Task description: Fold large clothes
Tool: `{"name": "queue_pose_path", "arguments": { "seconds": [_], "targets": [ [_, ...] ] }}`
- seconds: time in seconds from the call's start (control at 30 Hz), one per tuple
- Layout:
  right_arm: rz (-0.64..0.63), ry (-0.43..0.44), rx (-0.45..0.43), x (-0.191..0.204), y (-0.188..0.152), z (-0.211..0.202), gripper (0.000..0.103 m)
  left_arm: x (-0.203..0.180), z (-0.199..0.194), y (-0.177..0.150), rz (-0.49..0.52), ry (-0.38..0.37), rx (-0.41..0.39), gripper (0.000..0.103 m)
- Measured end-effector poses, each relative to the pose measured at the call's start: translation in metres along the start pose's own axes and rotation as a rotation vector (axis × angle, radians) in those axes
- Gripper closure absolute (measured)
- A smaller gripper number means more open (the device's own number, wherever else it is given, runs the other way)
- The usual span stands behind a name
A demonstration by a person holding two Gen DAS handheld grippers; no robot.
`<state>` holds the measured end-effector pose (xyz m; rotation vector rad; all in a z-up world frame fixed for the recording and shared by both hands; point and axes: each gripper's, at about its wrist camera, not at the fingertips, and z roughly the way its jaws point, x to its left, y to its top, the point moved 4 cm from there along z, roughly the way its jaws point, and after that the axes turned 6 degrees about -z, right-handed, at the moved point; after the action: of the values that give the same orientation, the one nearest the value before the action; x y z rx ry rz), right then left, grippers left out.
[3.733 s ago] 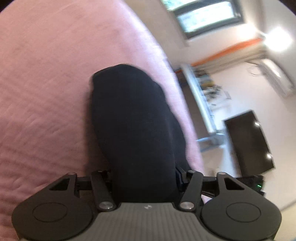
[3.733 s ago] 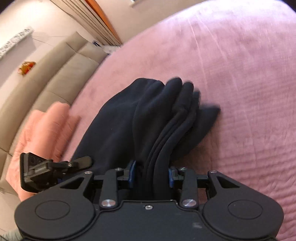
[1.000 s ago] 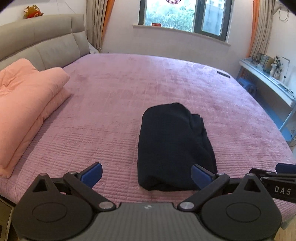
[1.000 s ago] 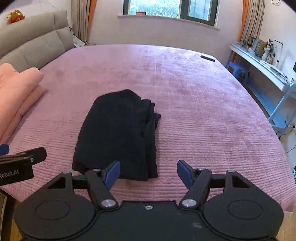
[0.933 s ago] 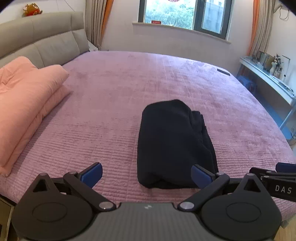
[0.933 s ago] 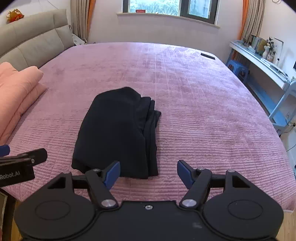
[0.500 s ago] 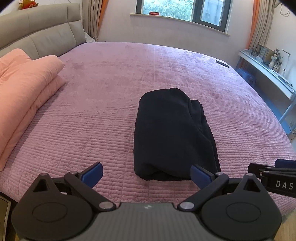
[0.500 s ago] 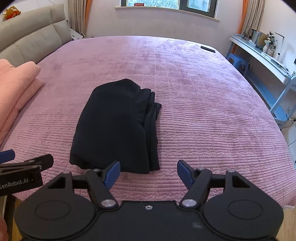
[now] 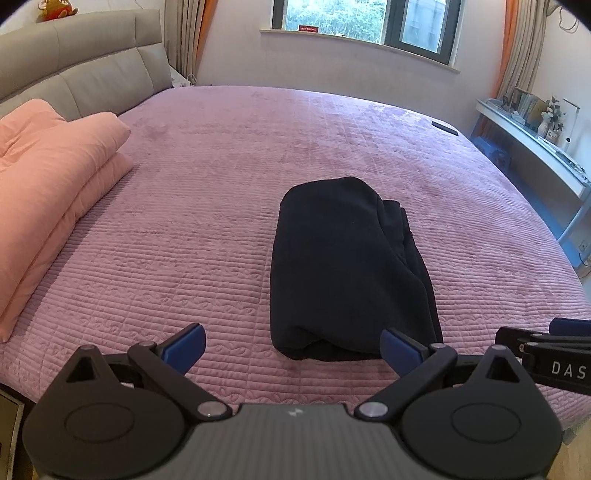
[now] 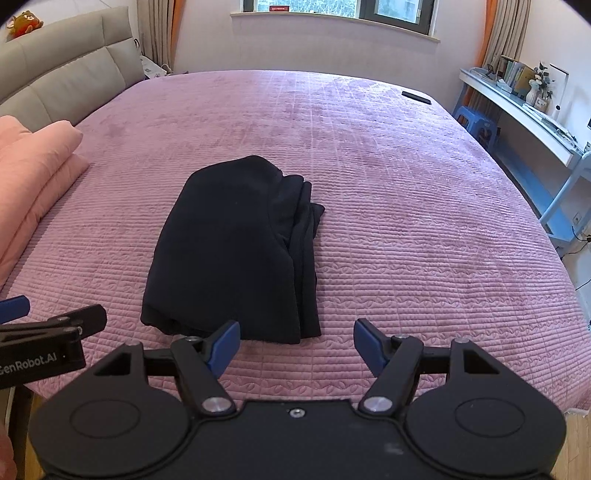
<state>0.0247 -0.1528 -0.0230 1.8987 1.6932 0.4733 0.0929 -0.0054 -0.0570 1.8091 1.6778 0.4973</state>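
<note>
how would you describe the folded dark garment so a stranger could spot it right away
Start at the big bed with its pink quilted cover, which fills the room below the window. The garment lies near the middle of its front half, a compact folded bundle. It is the only black thing lying there, unlike the salmon-pink duvet stacked by the headboard.

One folded black garment (image 9: 347, 266), one pink quilt (image 9: 48, 192), one purple bed (image 9: 207, 206), two tools: left (image 9: 293, 345), right (image 10: 295, 341).

Black garment (image 9: 343, 266), pink quilted bedspread (image 9: 207, 206)
</note>
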Motion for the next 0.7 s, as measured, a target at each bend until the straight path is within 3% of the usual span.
{"name": "queue_pose_path", "arguments": {
  "seconds": [0.7],
  "targets": [
    [0.012,0.013,0.002,0.0039,-0.0017,-0.0024,0.022,-0.004,-0.0026,-0.0012,0.024,0.016,-0.004,0.001]
  ]
}}
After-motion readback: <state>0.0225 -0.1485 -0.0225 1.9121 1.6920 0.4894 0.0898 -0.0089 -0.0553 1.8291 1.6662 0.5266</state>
